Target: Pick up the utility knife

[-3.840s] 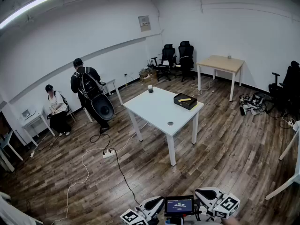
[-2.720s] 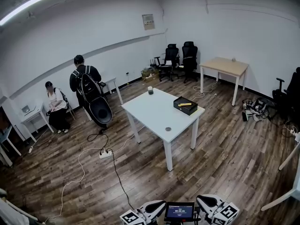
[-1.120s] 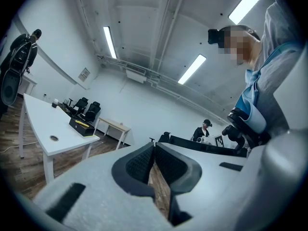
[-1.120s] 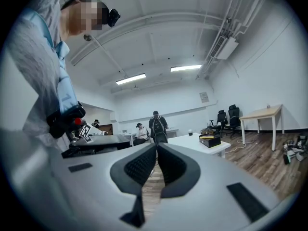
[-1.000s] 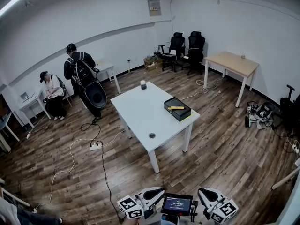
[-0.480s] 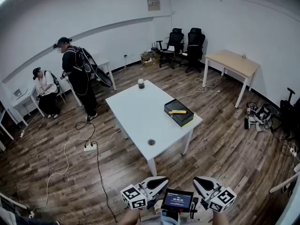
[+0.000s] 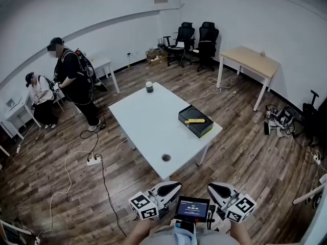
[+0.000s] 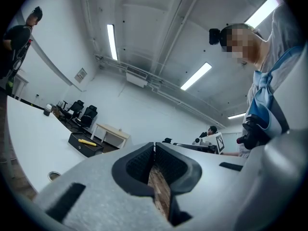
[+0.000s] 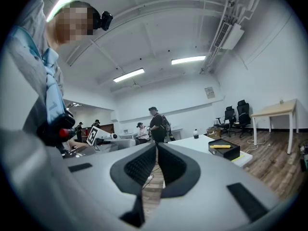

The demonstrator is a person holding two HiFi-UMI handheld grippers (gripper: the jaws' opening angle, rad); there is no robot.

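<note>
The yellow utility knife (image 7: pixel 195 120) lies in a black open box (image 7: pixel 202 130) near the right edge of the white table (image 7: pixel 143 121). Both grippers are held low at the bottom of the head view, a stretch of floor short of the table's near corner. My left gripper (image 7: pixel 177 185) and right gripper (image 7: pixel 209 186) point toward the table, each shut with nothing between its fingers. The left gripper view shows its gripper (image 8: pixel 154 146) with the knife (image 8: pixel 87 142) far off at left. From the right gripper (image 9: pixel 157 146), the knife (image 9: pixel 221 147) shows at right in its box (image 9: pixel 226 154).
A small round object (image 7: pixel 166 157) lies near the table's near corner and a dark jar (image 7: pixel 149 87) stands at its far end. A person (image 7: pixel 71 80) stands at left beside a seated person (image 7: pixel 38 93). A power strip (image 7: pixel 93 161) with cables lies on the floor. A wooden table (image 7: pixel 250 63) and office chairs (image 7: pixel 196 37) stand at the back.
The white table has come nearer and lower in the head view. The standing person has turned and shifted left. Both grippers stay shut and empty.
</note>
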